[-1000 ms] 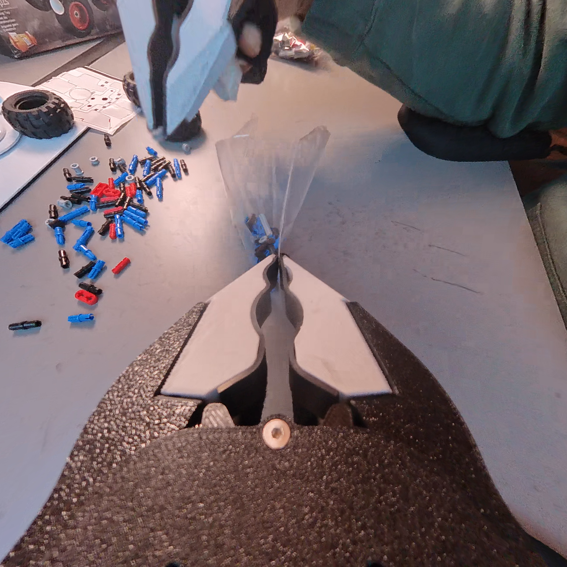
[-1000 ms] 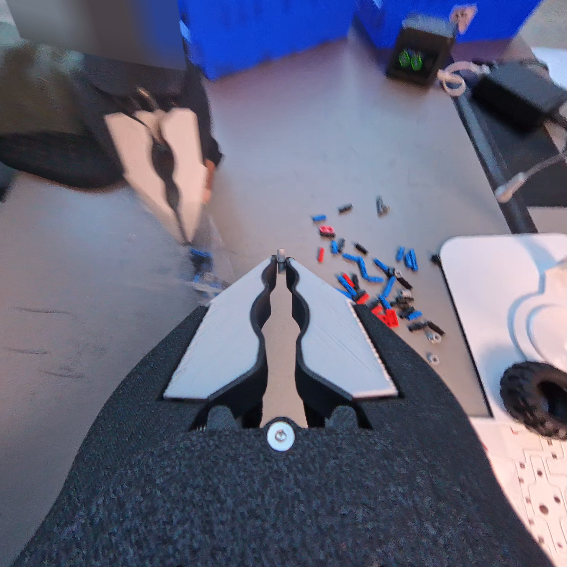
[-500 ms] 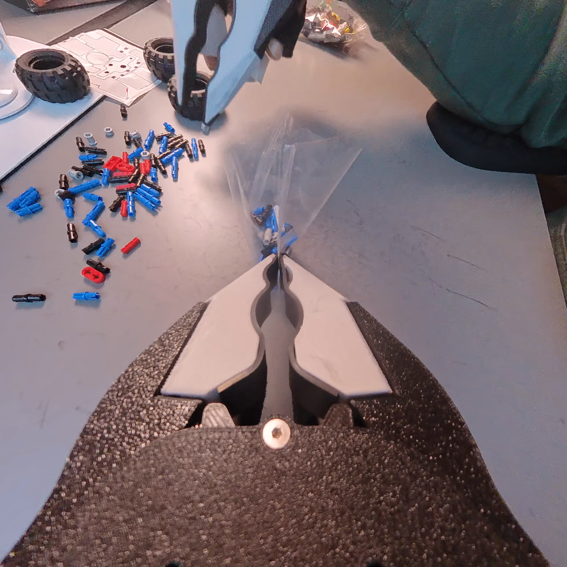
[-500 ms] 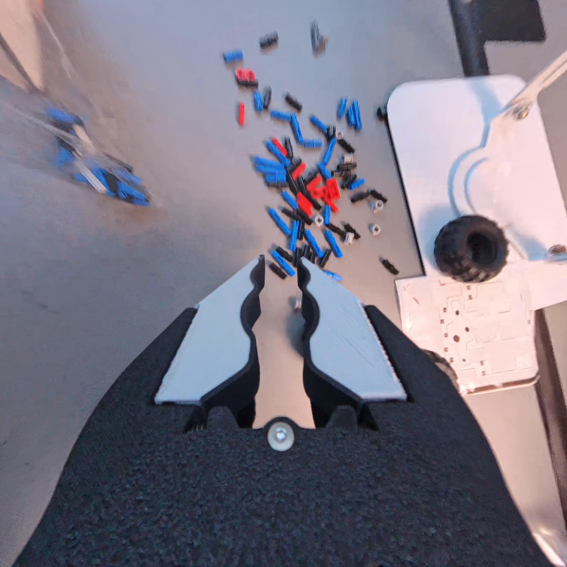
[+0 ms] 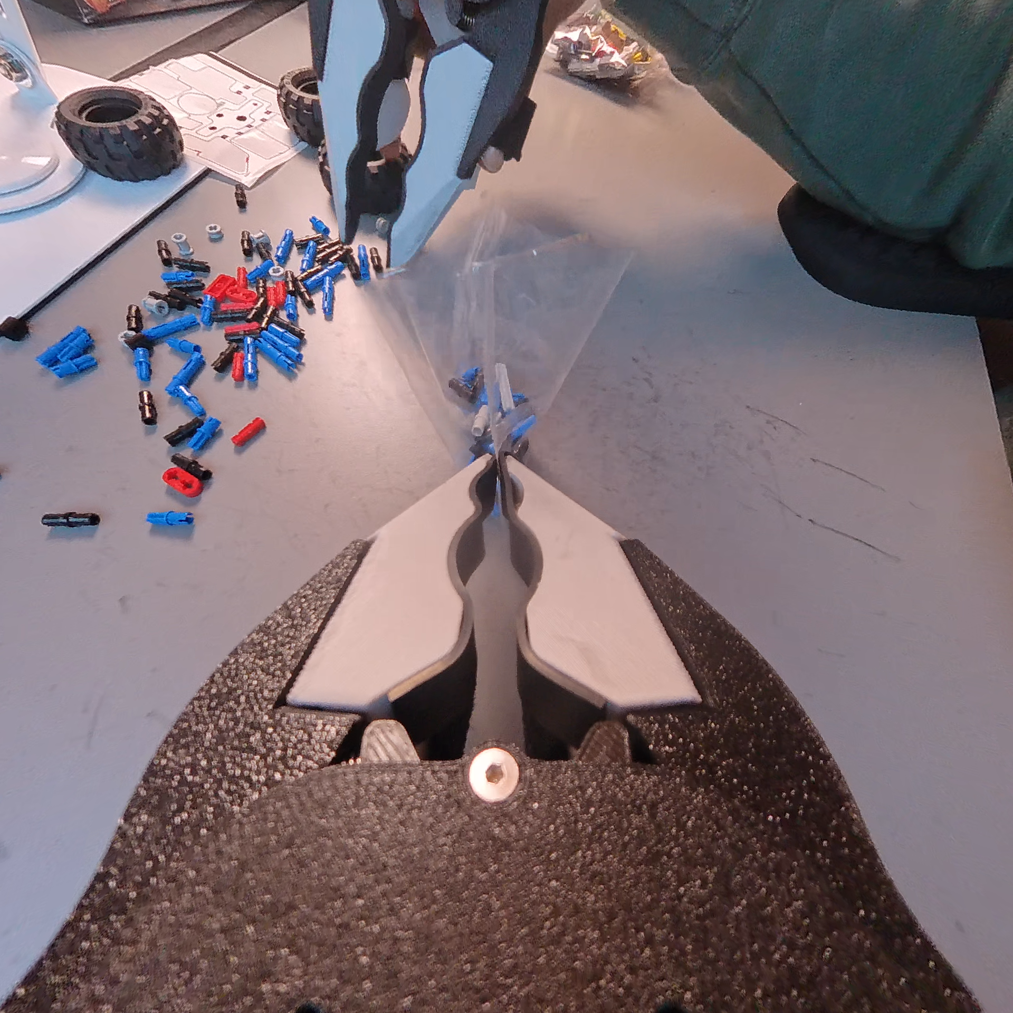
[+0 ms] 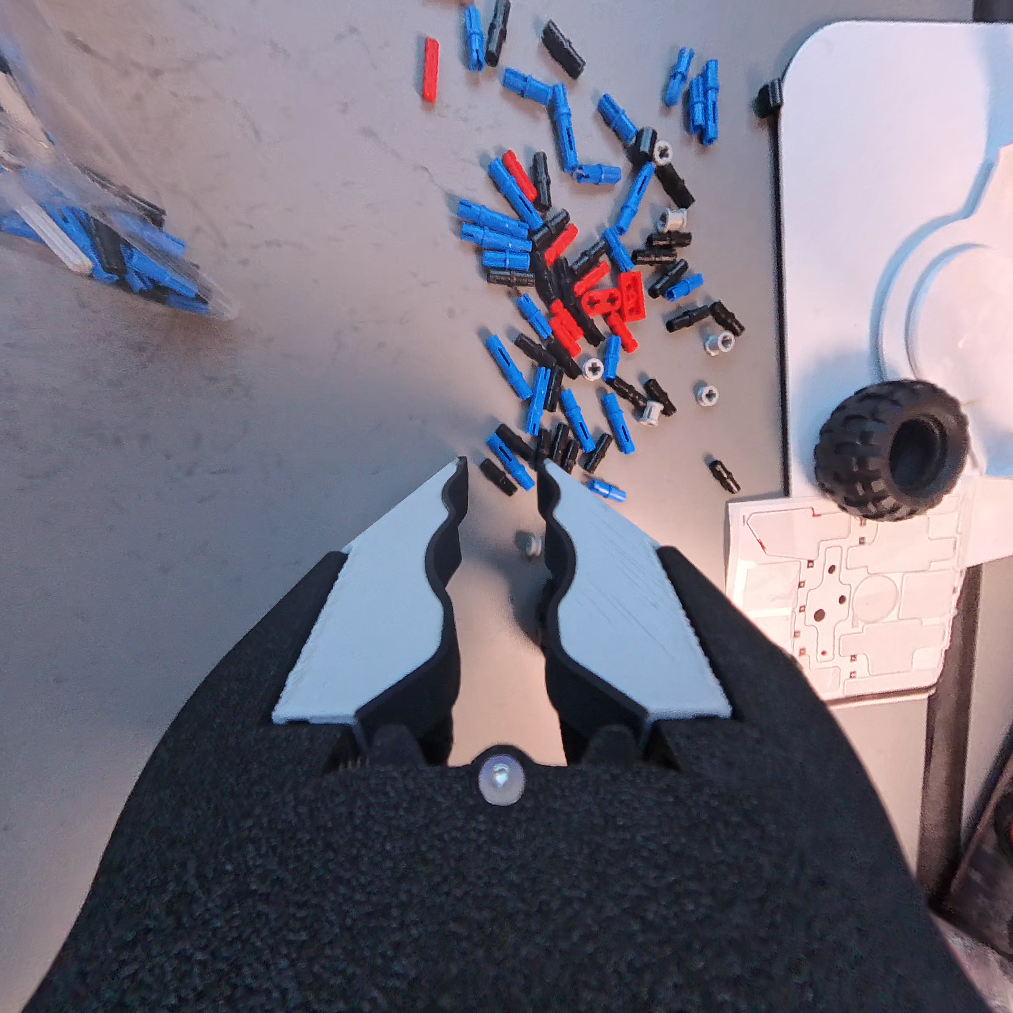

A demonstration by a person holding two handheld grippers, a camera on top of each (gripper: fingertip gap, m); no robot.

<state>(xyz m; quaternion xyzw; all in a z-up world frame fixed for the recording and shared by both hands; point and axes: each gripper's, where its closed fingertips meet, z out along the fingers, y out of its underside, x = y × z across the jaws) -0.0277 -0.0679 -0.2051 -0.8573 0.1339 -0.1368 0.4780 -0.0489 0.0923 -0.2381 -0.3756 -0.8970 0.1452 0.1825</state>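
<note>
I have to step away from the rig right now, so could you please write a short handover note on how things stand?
Left gripper: shut on a corner of the clear plastic bag, which holds a few blue, black and grey pins.
Right gripper: open, empty, tips down at the near edge of the loose pile of blue, black and red plastic pins on the grey table; a small grey bush lies between its fingers.
Nearby: a black rubber tyre on a white tray, beside a white sticker sheet.
Done: most pins are out of the bag.
Left: the few pins still bagged.
</note>
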